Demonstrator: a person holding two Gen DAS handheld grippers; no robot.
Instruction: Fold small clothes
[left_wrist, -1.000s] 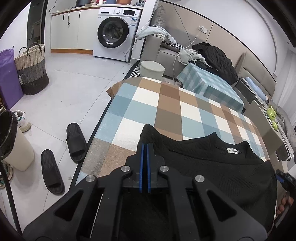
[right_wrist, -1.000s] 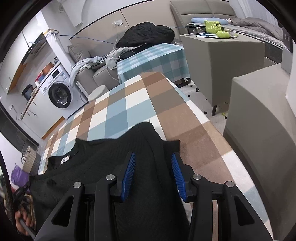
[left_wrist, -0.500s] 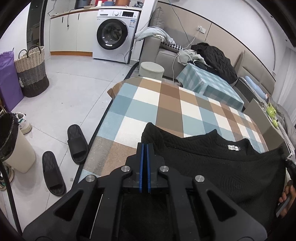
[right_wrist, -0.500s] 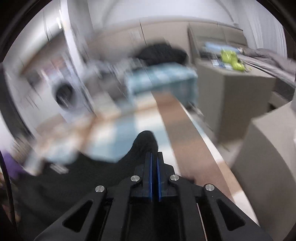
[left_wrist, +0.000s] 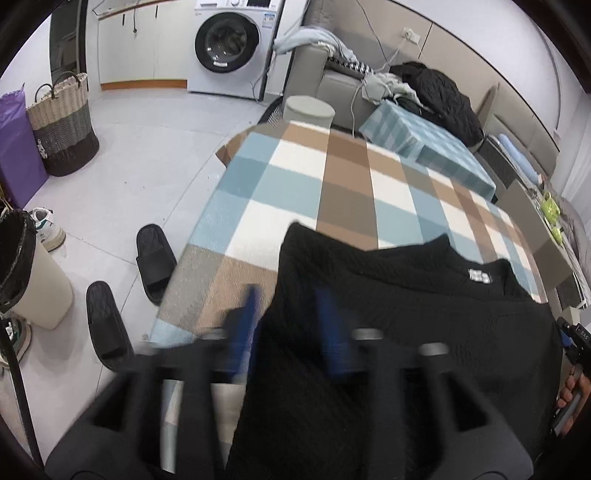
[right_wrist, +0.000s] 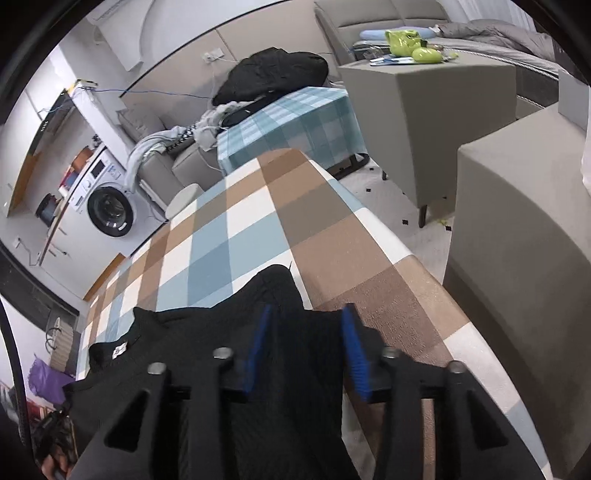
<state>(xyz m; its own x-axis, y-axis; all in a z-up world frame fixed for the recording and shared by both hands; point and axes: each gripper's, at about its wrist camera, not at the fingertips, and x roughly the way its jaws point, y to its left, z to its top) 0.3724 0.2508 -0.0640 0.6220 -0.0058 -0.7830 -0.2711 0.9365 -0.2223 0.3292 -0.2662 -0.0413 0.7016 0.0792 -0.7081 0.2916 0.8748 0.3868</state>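
A black knit sweater (left_wrist: 406, 314) lies on the checked tablecloth (left_wrist: 332, 184), collar and white label (left_wrist: 479, 275) facing away from me. My left gripper (left_wrist: 288, 299) is blurred, its jaws opening, with the sweater's left shoulder edge lying between the blue pads (left_wrist: 247, 314) and not pinched. In the right wrist view the sweater (right_wrist: 207, 332) stretches to the left. My right gripper (right_wrist: 306, 314) is also opening, and the sweater's right shoulder lies loose between its pads (right_wrist: 351, 343). A hand (left_wrist: 572, 387) shows at the left view's right edge.
Two black slippers (left_wrist: 155, 258) and a lined bin (left_wrist: 26, 273) stand on the floor left of the table. A woven basket (left_wrist: 62, 122) and washing machine (left_wrist: 229, 44) are farther off. Grey ottomans (right_wrist: 517, 221) stand close on the right. A smaller checked table (left_wrist: 424, 147) is beyond.
Both grippers, shut on the sweater's shoulders half a second ago, now have their pads apart and the cloth released. The right gripper had shut and swung quickly in between.
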